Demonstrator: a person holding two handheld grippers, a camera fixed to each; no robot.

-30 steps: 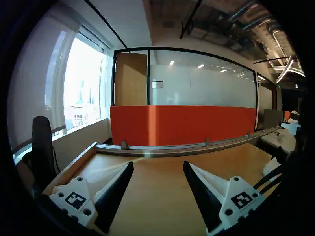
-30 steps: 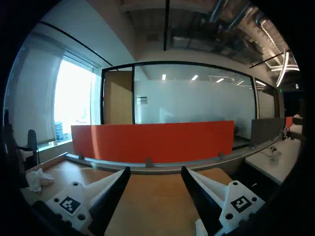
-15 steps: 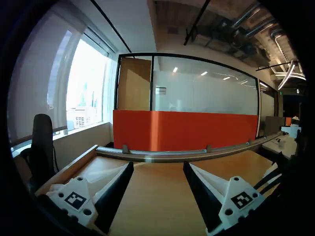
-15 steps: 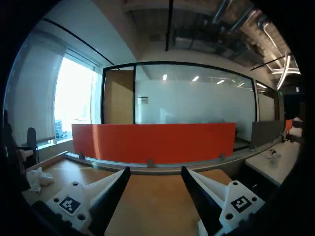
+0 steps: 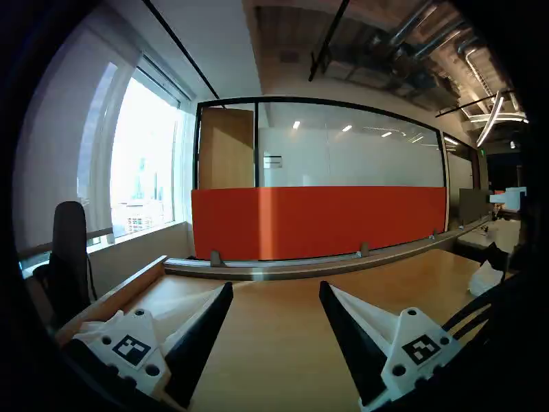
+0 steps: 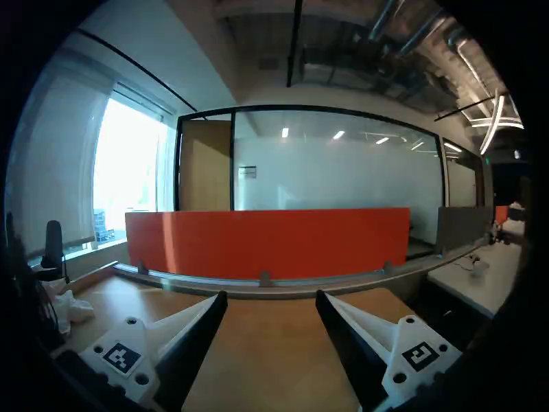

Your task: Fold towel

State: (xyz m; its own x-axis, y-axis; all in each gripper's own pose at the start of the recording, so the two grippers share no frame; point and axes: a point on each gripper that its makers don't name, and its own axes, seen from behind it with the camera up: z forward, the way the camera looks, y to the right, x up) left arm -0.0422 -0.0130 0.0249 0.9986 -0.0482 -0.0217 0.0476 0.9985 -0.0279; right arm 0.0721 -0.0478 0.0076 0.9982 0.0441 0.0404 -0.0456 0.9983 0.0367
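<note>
While both grippers hang low over a wooden desk (image 5: 274,343), their jaws stand wide apart and hold nothing. In the left gripper view, the left gripper (image 5: 274,285) points across the bare desk top, and only brown wood shows between its two fingers. In the right gripper view, the right gripper (image 6: 270,294) does the same, with its jaws spread just as wide over the same wood.

A white crumpled cloth, which looks like the towel (image 5: 487,278), sits at the far right edge of the left gripper view. It shows up again at the far left edge of the right gripper view, low down on the desk. So it lies off to the side of each gripper, and neither one touches it. It is small and partly hidden by dark shapes, so I cannot tell how it is bunched up.

At the back of the desk stands a long orange divider (image 5: 316,220) with a grey rail along its foot. Behind it is a big glass wall (image 5: 343,154) and a wooden door (image 5: 225,147). A bright window (image 5: 141,165) is on the left, with a black chair (image 5: 68,261) near it. A white desk (image 6: 480,275) stands off to the right in the right gripper view.
</note>
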